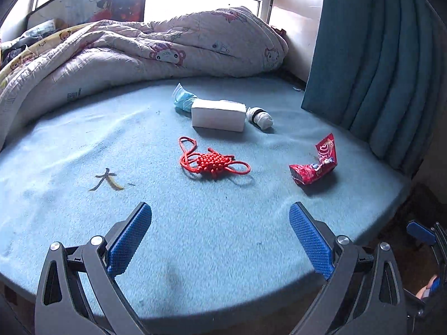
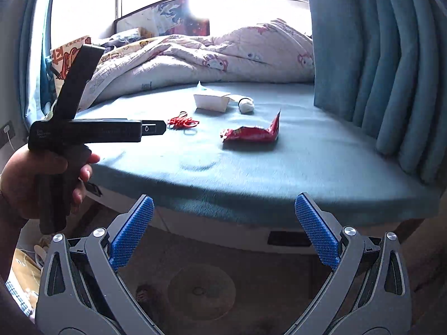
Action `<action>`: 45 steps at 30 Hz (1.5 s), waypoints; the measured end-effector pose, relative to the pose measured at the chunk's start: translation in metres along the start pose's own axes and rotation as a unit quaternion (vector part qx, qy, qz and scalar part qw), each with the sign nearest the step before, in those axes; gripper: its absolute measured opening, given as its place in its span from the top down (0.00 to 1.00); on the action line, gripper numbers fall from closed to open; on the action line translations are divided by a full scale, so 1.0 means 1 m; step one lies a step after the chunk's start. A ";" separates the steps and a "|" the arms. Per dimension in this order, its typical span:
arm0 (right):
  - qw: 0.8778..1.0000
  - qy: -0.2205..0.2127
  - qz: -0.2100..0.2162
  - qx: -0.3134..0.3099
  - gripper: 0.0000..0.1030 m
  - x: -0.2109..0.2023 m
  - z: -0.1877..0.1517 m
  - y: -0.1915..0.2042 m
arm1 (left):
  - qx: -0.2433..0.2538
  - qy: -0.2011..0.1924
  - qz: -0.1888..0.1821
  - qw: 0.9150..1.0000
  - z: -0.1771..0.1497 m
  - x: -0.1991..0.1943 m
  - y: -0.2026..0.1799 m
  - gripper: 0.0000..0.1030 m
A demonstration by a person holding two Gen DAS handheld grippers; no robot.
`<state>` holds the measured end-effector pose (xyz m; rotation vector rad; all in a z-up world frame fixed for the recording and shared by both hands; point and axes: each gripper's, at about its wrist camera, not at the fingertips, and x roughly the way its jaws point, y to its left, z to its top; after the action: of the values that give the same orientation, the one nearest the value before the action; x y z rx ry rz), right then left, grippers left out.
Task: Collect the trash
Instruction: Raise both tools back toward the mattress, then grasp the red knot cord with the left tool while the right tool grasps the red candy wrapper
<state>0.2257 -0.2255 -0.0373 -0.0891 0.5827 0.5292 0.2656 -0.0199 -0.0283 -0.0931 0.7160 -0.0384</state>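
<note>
On the light blue bed sheet (image 1: 83,145) lie a crumpled red snack wrapper (image 1: 314,166) (image 2: 251,134), a small banana peel (image 1: 107,181), a white box (image 1: 219,115) (image 2: 211,102), a blue face mask (image 1: 183,99) behind it, a rolled white sock (image 1: 261,118) (image 2: 245,104) and a red knotted cord ornament (image 1: 212,163) (image 2: 183,122). My left gripper (image 1: 220,215) hovers open over the near part of the bed, short of the ornament. My right gripper (image 2: 223,206) stands open in front of the bed's edge, below the wrapper. Neither holds anything.
A rumpled cartoon quilt (image 1: 145,53) covers the far half of the bed. Teal curtains (image 1: 371,55) (image 2: 385,55) hang at the right. A hand (image 2: 25,176) holds the left gripper's black handle (image 2: 83,134) at the left of the right wrist view. Brown floor (image 2: 201,284) lies below.
</note>
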 end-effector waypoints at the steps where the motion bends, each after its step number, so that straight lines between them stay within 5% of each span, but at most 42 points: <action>1: 1.000 -0.001 -0.004 -0.001 0.05 0.006 0.009 -0.003 | -0.001 0.001 -0.001 1.000 0.004 0.007 0.001 0.06; 11: 1.000 0.023 -0.011 -0.001 0.05 0.090 0.059 -0.026 | -0.008 0.031 -0.008 0.999 0.022 0.057 0.012 0.06; 22: 0.999 0.033 0.002 0.003 0.05 0.123 0.070 -0.029 | -0.029 0.081 0.009 0.996 0.042 0.078 0.013 0.07; 27: 0.999 0.032 0.004 0.013 0.05 0.125 0.072 -0.037 | 0.003 0.073 0.060 0.996 0.045 0.085 0.003 0.40; 32: 0.999 0.036 -0.004 0.018 0.05 0.127 0.073 -0.044 | 0.007 0.056 0.042 0.998 0.041 0.076 0.006 0.69; 45: 0.998 0.059 -0.010 0.007 0.05 0.147 0.071 -0.029 | -0.011 0.039 0.004 0.999 0.016 0.039 0.030 0.79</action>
<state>0.3794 -0.1683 -0.0602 -0.1138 0.6989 0.5025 0.3055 0.0086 -0.0447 -0.1111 0.7958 -0.0263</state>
